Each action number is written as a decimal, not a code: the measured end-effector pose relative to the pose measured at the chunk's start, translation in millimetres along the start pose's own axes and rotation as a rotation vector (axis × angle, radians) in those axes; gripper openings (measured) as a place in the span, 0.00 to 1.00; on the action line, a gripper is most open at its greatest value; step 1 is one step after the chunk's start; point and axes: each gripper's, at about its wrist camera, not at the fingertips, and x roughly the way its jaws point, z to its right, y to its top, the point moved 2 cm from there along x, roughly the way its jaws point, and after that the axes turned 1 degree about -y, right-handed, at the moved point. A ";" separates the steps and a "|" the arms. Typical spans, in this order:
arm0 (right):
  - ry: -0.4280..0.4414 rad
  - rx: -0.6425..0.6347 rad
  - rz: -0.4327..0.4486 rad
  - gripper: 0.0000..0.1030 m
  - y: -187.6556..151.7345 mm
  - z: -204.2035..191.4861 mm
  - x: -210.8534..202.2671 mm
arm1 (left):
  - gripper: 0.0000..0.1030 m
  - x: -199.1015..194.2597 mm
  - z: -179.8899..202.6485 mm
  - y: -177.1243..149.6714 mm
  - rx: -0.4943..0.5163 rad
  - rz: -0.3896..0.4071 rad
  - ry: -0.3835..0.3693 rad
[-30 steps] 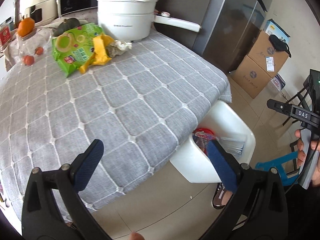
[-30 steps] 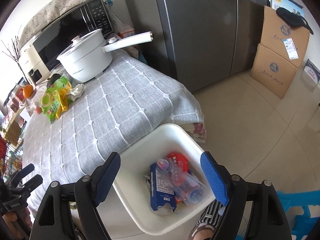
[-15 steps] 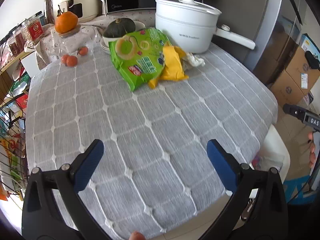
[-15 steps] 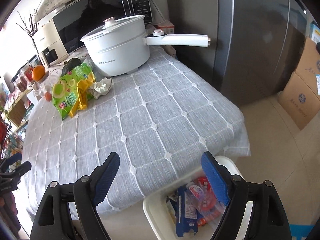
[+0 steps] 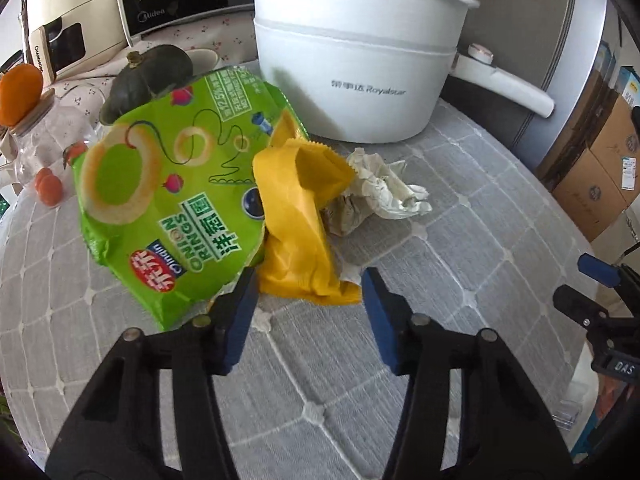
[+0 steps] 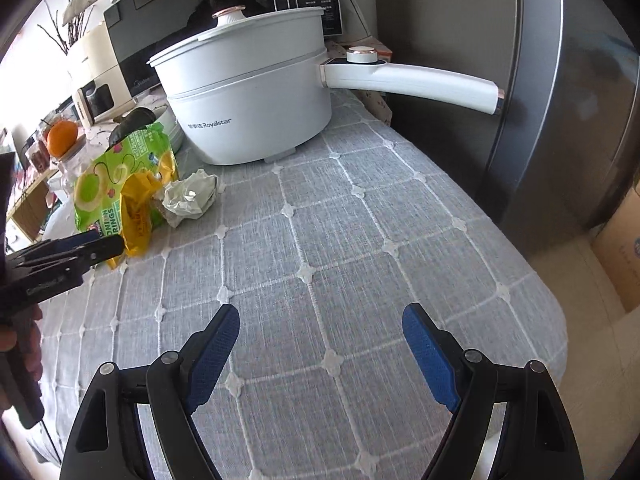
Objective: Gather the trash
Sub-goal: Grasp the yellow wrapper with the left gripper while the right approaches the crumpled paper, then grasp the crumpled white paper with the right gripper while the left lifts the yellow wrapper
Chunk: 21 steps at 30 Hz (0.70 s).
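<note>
The left gripper (image 5: 306, 280) has just been closing its fingers, which now flank the near end of a crumpled yellow plastic wrapper (image 5: 298, 224) without visibly pinching it. The wrapper lies on the grey quilted tabletop (image 5: 460, 280) between a green onion-ring snack bag (image 5: 168, 188) and a crumpled white paper wad (image 5: 384, 188). The right gripper (image 6: 320, 344) hovers wide and empty.
</note>
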 end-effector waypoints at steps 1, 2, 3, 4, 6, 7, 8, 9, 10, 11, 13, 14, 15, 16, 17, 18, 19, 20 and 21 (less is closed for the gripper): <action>0.001 -0.005 -0.001 0.83 0.3 -0.1 4.7 | 0.32 6.3 -0.9 0.6 -0.003 -0.012 0.006; 0.001 -0.009 -0.005 0.83 0.0 -0.2 8.0 | 0.14 9.5 -2.5 0.8 -0.006 -0.018 0.011; 0.001 -0.014 -0.009 0.83 -0.1 -0.8 11.6 | 0.12 7.3 -4.7 0.6 -0.009 -0.003 0.015; 0.001 -0.018 -0.012 0.83 -0.1 -1.0 13.9 | 0.07 0.9 -7.1 0.0 -0.012 0.024 0.011; 0.006 -0.025 -0.015 0.83 0.6 -4.0 16.6 | 0.04 -16.9 -12.8 -2.9 -0.011 0.069 -0.013; 0.011 -0.030 -0.014 0.83 1.6 -6.6 16.7 | 0.04 -26.9 -16.3 -5.2 -0.005 0.086 -0.021; 0.018 -0.036 -0.012 0.83 3.0 -10.3 16.8 | 0.04 -37.8 -21.1 -7.1 -0.001 0.104 -0.027; 0.021 -0.042 -0.009 0.83 4.7 -14.4 17.1 | 0.04 -49.2 -26.8 -10.3 0.000 0.117 -0.037; 0.022 -0.046 -0.006 0.83 7.2 -18.8 17.9 | 0.04 -60.4 -33.6 -13.9 -0.007 0.128 -0.050; 0.024 -0.048 -0.003 0.83 10.6 -24.9 17.8 | 0.03 -69.7 -42.2 -18.3 -0.017 0.135 -0.059; 0.040 -0.048 0.002 0.83 18.0 -37.5 20.3 | 0.03 -87.4 -58.2 -30.0 -0.037 0.158 -0.086; 0.051 -0.047 0.003 0.83 22.8 -45.0 23.2 | 0.03 -92.4 -64.6 -36.0 -0.047 0.170 -0.093; 0.061 -0.046 0.004 0.83 28.0 -52.6 27.1 | 0.03 -95.8 -73.0 -40.5 -0.059 0.185 -0.094; 0.067 -0.045 0.004 0.83 33.3 -59.5 31.4 | 0.03 -93.9 -80.6 -42.0 -0.062 0.175 -0.088; 0.074 -0.043 0.004 0.83 38.7 -67.3 37.2 | 0.03 -89.4 -86.4 -42.3 -0.069 0.161 -0.088; 0.083 -0.041 0.004 0.83 43.9 -74.8 43.8 | 0.03 -88.6 -95.6 -44.5 -0.096 0.162 -0.093; 0.095 -0.038 0.001 0.83 49.5 -81.8 51.4 | 0.03 -86.7 -103.9 -46.2 -0.118 0.154 -0.102; 0.107 -0.034 -0.003 0.83 54.2 -88.7 58.8 | 0.03 -83.0 -107.8 -47.8 -0.129 0.146 -0.103; 0.115 -0.027 -0.005 0.83 58.3 -94.5 65.9 | 0.03 -82.2 -112.9 -49.2 -0.134 0.144 -0.096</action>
